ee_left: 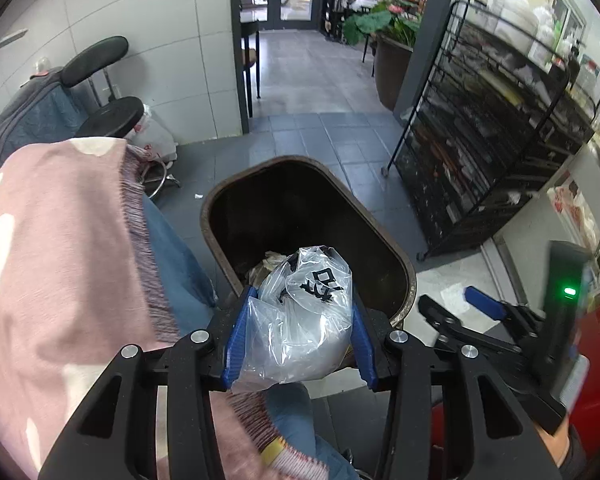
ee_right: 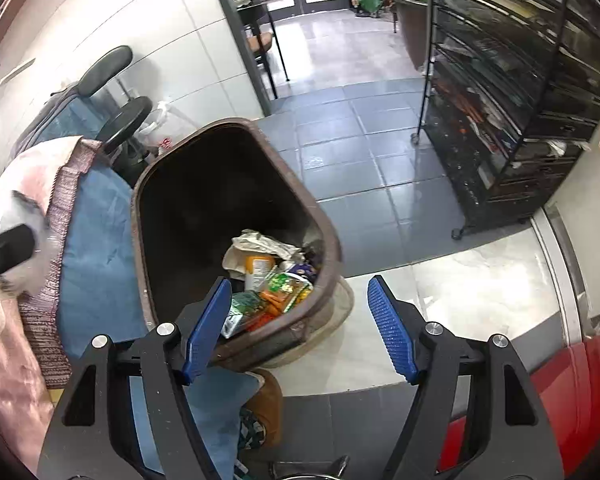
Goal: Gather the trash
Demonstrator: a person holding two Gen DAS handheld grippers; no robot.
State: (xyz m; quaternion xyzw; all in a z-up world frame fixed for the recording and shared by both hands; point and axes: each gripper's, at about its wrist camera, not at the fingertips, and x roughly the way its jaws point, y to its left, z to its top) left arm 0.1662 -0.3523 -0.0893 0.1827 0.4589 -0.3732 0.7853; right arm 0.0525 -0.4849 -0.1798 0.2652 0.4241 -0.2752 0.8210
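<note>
My left gripper point(ee_left: 300, 332) is shut on a clear crumpled plastic bag point(ee_left: 304, 320) with black print, held over the near rim of a dark brown trash bin point(ee_left: 220, 196). The bin point(ee_right: 140, 184) also shows in the right wrist view, with cartons, wrappers and crumpled paper point(ee_right: 268, 276) at its bottom. My right gripper point(ee_right: 300, 328) is open and empty, just above the bin's near rim. It also shows in the left wrist view point(ee_left: 452, 304), to the right of the bag.
A person's leg in blue jeans point(ee_right: 96, 240) and a pink garment point(ee_left: 60, 260) stand left of the bin. A black stool point(ee_left: 112, 118) and a white bag point(ee_left: 156, 136) are behind. A black wire rack point(ee_left: 480, 160) stands on the right on grey tiles point(ee_right: 356, 160).
</note>
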